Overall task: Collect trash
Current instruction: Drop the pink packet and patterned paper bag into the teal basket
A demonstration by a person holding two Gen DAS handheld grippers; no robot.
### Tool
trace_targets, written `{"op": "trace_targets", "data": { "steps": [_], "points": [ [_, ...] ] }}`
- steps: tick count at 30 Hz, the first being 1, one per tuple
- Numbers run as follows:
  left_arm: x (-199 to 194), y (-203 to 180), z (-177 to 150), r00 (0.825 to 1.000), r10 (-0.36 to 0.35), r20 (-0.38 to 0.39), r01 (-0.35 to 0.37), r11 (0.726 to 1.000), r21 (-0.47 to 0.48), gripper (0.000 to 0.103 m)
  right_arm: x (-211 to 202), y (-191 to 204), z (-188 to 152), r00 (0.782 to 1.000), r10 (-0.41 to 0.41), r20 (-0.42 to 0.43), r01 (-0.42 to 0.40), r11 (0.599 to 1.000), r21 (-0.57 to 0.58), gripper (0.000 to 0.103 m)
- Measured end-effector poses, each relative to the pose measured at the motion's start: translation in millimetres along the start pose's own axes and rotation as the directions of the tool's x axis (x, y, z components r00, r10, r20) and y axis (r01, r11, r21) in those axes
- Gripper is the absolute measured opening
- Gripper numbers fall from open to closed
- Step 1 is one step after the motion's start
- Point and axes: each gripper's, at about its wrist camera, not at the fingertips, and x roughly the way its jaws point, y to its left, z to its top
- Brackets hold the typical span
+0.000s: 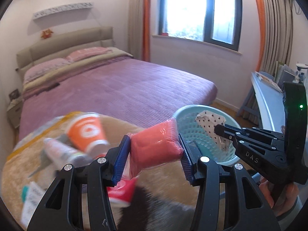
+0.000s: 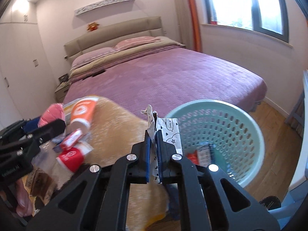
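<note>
The pink plastic-wrapped pack (image 1: 156,144) sits crosswise between the blue pads of the left tool (image 1: 154,156), pinched at both ends so it can ride clear of the fuzzy tan blanket (image 1: 119,129) below — a grip across its soft bulk, which likely explains the half-wide jaws. The right tool (image 2: 153,150) is clamped flat on a crumpled patterned paper wrapper (image 2: 169,132), jaws nearly together because the paper has no thickness; in the left view it hangs over the rim of the pale green basket (image 1: 184,111). That basket stands on the wooden floor just beside the foot corner of the bed (image 1: 134,88), and some packets already lie in its bottom, so both pieces look headed there. Uncollected trash lies on the blanket near the bed's foot edge: an orange paper cup (image 1: 86,132) on its side, a red cup (image 2: 71,158), a small red box (image 2: 72,138) and a tube, all blurred.
</note>
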Motion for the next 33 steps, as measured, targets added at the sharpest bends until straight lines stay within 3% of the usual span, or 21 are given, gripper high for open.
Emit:
{"op": "trace_targets", "data": {
  "steps": [11,20,24,27,29,33],
  "points": [
    [101.8,-44.4,12.1,0.980,-0.124,-0.155,0.119,0.992,-0.042,0.048,35.8,-75.9,8.9,0.992,-0.120,-0.046,0.124,0.987,0.105,0.005],
    [156.1,-74.1,19.2,0.963,-0.139,-0.232,0.138,0.990,-0.019,0.050,55.3,-105.1,5.6,0.984,-0.148,-0.102,0.163,0.974,0.158,0.005],
    [152.9,-76.7,18.2,0.970,-0.128,-0.207,0.128,0.992,-0.015,0.075,62.5,-116.2,2.4,0.982,-0.127,-0.139,0.154,0.968,0.201,0.007],
    [144.6,-72.1,16.8,0.965,-0.172,-0.197,0.166,0.985,-0.048,0.078,63.8,-121.2,-1.1,0.979,-0.135,-0.153,0.167,0.962,0.218,0.029],
    [136.7,-66.4,15.5,0.965,-0.191,-0.181,0.181,0.981,-0.071,0.080,58.4,-122.7,-3.5,0.980,-0.146,-0.133,0.175,0.956,0.236,0.063],
    [117.8,-58.3,13.5,0.966,-0.213,-0.149,0.199,0.975,-0.102,0.081,48.0,-119.1,-5.2,0.983,-0.147,-0.113,0.171,0.956,0.239,0.064]
  ]
}}
